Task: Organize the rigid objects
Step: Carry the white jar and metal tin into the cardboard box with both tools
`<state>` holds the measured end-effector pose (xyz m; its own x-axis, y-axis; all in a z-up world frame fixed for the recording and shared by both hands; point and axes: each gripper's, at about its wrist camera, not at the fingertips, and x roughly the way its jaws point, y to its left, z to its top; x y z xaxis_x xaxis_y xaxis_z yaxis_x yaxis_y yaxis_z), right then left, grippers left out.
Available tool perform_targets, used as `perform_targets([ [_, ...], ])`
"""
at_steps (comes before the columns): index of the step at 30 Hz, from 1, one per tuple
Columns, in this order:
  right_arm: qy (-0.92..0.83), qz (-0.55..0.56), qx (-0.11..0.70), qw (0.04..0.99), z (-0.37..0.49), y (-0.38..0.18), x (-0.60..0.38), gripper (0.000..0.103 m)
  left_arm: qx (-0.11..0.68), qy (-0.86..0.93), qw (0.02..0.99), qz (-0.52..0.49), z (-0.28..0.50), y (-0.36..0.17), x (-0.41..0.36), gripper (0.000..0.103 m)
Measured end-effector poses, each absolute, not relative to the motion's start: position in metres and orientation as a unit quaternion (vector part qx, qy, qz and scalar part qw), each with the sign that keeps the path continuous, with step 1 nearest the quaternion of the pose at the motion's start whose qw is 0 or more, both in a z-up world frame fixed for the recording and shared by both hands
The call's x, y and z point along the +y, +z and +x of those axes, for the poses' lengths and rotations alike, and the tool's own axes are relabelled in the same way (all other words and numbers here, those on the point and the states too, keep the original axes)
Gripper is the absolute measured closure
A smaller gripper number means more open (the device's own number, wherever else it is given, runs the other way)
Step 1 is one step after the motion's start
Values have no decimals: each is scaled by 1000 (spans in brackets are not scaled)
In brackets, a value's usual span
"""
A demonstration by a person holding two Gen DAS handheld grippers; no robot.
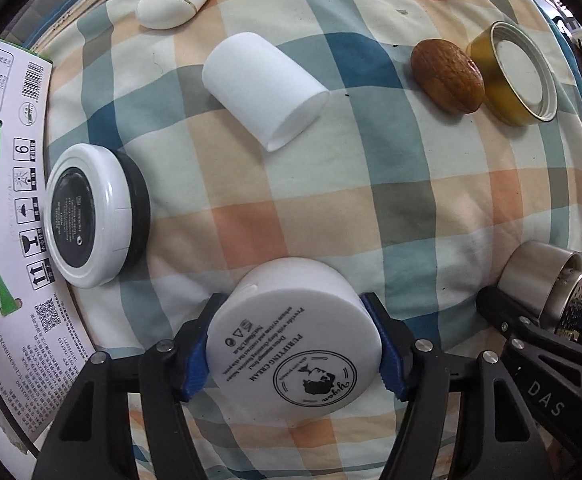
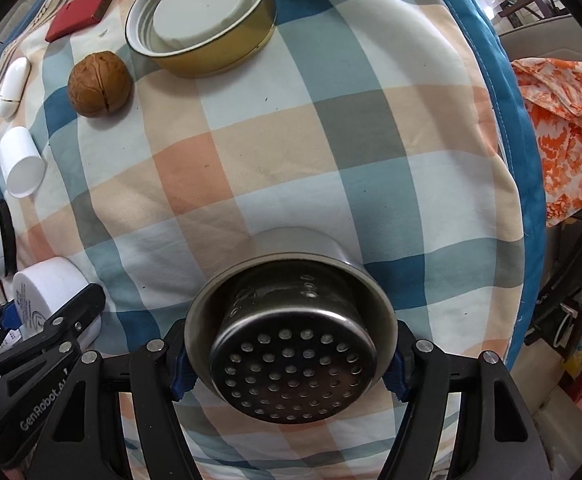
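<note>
Cream jar [image 1: 295,344] is sitting pinched between the left hand-held gripper [image 1: 295,350] pads, low over the checked cloth [image 1: 371,184], its axis pointing back at the camera. Right hand-held gripper [image 2: 289,354] is likewise clamping the steel strainer cup [image 2: 291,336]. Open cloth is lying ahead of both; the black-rimmed jar [image 1: 95,216] and the cardboard box [image 1: 7,200] are crowding the left edge.

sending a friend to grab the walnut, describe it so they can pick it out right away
On the checked cloth, look to the far right side, where a gold-rimmed lid lies open side up. The walnut rests against that lid's left side. It is the only brown, wrinkled, egg-shaped thing there; its neighbours are smooth white plastic or metal.
</note>
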<state>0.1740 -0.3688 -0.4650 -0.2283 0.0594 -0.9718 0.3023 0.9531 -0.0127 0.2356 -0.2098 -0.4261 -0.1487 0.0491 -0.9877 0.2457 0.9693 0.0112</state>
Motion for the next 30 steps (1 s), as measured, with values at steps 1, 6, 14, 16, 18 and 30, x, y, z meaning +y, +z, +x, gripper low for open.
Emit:
perform_targets([
  [1, -98, 115, 779, 609, 175, -467, -366, 30, 751, -76, 648, 102, 232, -424, -212, 38],
  [6, -78, 119, 777, 613, 174, -464, -359, 30, 734, -79, 668, 97, 225, -397, -213, 38],
  [14, -60, 102, 761, 638, 163, -429, -356, 30, 704, -78, 701, 81, 209, -349, -198, 38],
  [16, -53, 101, 755, 645, 155, -418, -354, 30, 695, -81, 710, 73, 202, -333, -193, 38],
  [18, -44, 94, 748, 656, 154, -402, -349, 30, 688, -83, 718, 64, 198, -318, -188, 38],
  [30, 18, 74, 692, 718, 180, -260, -275, 30, 635, -101, 766, 11, 198, -223, -113, 38],
])
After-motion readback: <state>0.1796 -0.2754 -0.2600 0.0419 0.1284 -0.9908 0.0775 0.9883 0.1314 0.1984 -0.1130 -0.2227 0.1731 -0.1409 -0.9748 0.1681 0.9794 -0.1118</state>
